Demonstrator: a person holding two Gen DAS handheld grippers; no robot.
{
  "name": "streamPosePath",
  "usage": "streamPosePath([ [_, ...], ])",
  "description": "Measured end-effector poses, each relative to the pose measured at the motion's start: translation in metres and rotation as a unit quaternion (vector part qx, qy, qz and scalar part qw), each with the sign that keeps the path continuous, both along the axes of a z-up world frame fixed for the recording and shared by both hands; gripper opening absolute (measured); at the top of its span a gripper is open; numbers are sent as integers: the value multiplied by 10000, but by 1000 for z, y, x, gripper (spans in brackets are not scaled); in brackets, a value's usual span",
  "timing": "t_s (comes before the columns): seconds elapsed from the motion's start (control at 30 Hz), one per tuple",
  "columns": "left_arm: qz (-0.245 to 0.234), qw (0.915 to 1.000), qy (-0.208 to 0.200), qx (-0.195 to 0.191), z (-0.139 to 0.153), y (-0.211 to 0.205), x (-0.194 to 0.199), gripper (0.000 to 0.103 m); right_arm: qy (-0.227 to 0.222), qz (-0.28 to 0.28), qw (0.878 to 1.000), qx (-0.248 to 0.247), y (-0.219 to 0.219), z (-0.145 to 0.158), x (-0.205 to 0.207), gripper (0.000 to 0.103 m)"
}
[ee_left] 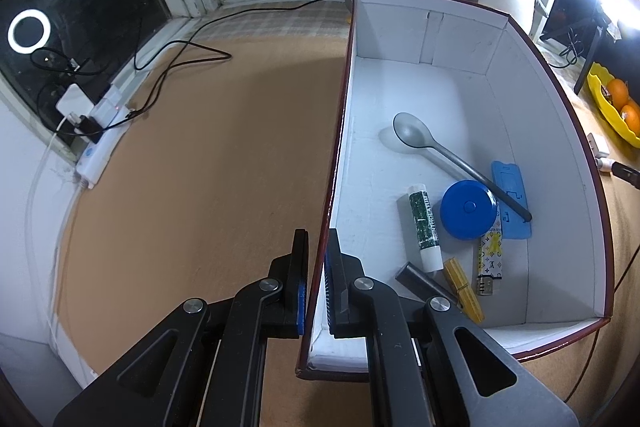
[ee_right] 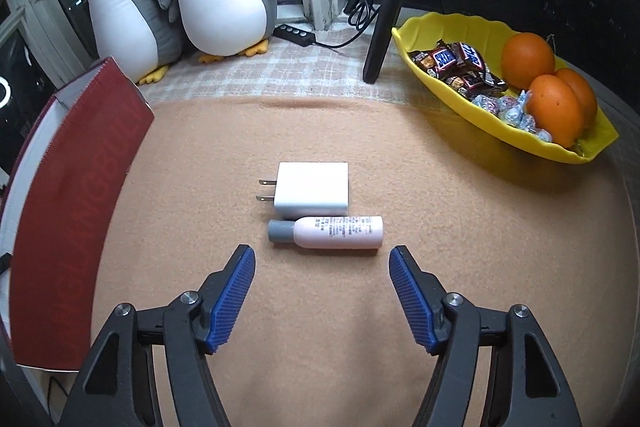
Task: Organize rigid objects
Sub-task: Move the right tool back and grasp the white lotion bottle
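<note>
Box [ee_left: 460, 99] wall is pinched by the left gripper [ee_left: 316, 267] at lower centre, while the right gripper [ee_right: 322, 261] gapes wide below the bottle [ee_right: 326, 231].

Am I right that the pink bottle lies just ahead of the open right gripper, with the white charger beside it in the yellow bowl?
Not quite: the right wrist view shows the white charger on the tan cloth, not in the yellow bowl. The pink bottle does lie ahead of the open right gripper.

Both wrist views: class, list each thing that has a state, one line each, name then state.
Left hand-held gripper: shut on box wall.
Right hand-held gripper: open, empty.
Box: open-topped, partly filled.
Bottle: capped, lying flat.
Charger: unplugged, lying flat.
Bowl: holding oranges, sweets.
</note>
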State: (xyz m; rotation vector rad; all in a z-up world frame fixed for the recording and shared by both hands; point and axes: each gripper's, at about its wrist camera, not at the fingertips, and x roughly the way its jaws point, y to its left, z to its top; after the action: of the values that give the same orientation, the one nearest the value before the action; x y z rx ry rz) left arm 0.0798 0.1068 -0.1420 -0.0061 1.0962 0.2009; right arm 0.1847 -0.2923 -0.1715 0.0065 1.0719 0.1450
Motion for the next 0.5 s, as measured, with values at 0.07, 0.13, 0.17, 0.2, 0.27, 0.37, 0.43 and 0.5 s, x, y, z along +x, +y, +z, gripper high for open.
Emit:
streamPosePath([
  [0.07,17,10000,11,3,0,0,0,6,40,9,10000,-74,4,-5,5,66],
  [0.13,29,10000,20,21,0,-1,0,7,59,12,9999,-135,6,-10,9,67],
  [0.17,30,10000,23,33,1,-1,0,7,65,12,9998,-166,7,-12,10,67],
  [0.2,37,10000,27,36,1,-2,0,7,77,10,9998,-197,8,-14,12,68],
  [0.27,50,10000,29,34,0,-2,1,7,109,-19,9996,-260,11,-18,16,68],
  [0.37,63,10000,28,31,0,-2,0,7,183,-6,9993,-338,14,-25,21,69],
  [0.43,71,10000,27,23,0,-1,0,7,223,6,9988,-433,17,-28,24,69],
  [0.5,67,10000,25,21,1,-2,0,7,272,0,9984,-498,18,-31,27,69],
])
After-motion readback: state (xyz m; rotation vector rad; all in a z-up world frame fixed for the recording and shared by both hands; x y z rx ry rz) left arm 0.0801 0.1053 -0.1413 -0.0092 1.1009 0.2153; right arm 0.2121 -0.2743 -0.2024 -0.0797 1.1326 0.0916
